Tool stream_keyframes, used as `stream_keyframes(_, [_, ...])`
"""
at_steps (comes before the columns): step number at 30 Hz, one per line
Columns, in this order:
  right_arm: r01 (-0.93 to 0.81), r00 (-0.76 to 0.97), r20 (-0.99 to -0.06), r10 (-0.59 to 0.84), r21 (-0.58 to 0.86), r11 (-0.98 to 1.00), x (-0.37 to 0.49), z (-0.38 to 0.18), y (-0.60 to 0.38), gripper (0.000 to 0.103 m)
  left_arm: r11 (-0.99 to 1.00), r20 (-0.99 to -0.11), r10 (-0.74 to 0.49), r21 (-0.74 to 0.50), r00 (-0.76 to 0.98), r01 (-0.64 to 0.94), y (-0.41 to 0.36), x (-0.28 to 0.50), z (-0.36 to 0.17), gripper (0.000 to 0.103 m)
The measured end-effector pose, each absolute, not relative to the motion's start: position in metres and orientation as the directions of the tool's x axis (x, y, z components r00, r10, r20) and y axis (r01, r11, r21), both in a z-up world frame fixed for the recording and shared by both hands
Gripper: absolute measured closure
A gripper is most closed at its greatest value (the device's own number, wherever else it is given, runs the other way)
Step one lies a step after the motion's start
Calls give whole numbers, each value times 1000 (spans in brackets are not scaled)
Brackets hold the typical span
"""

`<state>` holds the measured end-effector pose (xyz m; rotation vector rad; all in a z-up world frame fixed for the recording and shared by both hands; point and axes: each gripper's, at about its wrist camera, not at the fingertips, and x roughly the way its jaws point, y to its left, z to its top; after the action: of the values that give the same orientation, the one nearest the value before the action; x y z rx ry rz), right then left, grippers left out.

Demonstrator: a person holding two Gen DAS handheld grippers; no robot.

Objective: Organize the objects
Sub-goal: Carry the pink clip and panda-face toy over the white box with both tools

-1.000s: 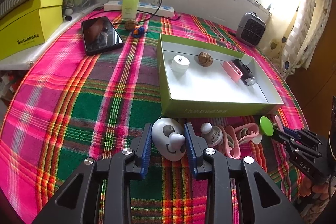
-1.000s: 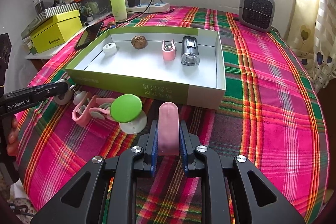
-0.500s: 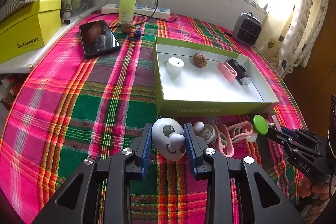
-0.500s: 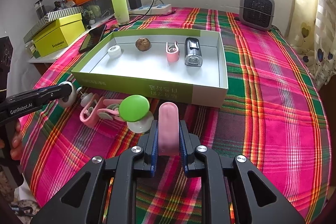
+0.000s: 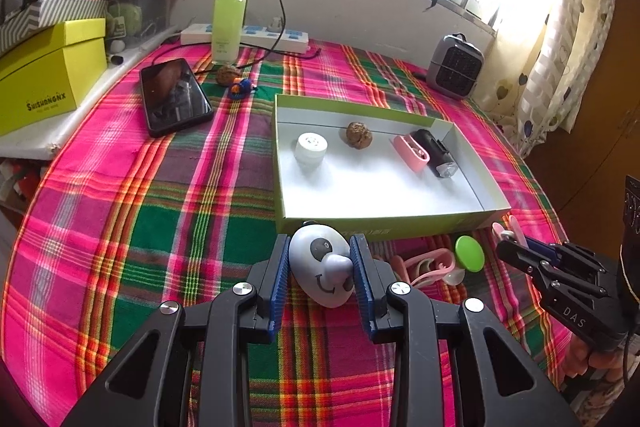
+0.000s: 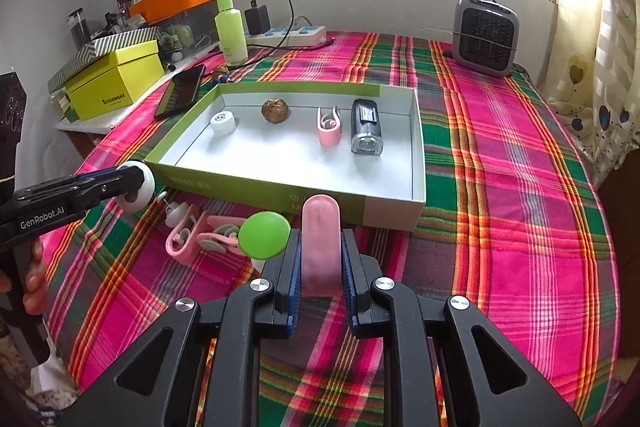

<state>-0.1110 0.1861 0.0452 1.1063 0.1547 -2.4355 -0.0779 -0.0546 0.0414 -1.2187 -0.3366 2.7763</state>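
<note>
The left tongs (image 5: 321, 267) are pinching a white egg-shaped toy with a painted panda face (image 5: 322, 269), its long axis running forward along the blue ribbed pads (image 5: 280, 277); from the right wrist view it appears lifted clear of the pink-and-green plaid counter (image 6: 500, 187). The right tongs (image 6: 320, 259) are pressed onto a smooth pale-pink clip with a rounded tip (image 6: 321, 247), which stands upright between them with its long axis pointing ahead. Both held things sit just in front of the near wall of the shallow green-sided cardboard tray with a white floor (image 6: 416, 163), which lies straight ahead of each pair of tongs, its long side facing them. Already resting in the tray, in a row toward its far wall, are a small white round cap (image 6: 223, 122), a brown wrinkled walnut (image 6: 275, 110), another pink clip (image 6: 330, 127) and a black-and-clear small light (image 6: 366, 131). The floor nearer the tongs is bare, so I judge either hand need only rise over the near wall and go forward. The left tongs face the tray's left end, the right tongs its middle. Between the two, on the cloth outside the tray, lie a round green-topped suction piece (image 6: 264, 235) and a tangle of pink clips with white discs (image 6: 196, 233), not yet sorted.
</note>
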Motion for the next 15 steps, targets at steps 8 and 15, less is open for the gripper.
stream_keyframes(8, [452, -579, -727, -368, 89, -887, -119, 52, 184, 84, -971, -708, 179, -237, -683, -8, -49, -90, 48, 75])
stream_keyframes(15, [455, -579, -728, -367, 85, -886, -131, 55, 179, 84, -973, -707, 180, -230, -684, -18, -44, -106, 52, 75])
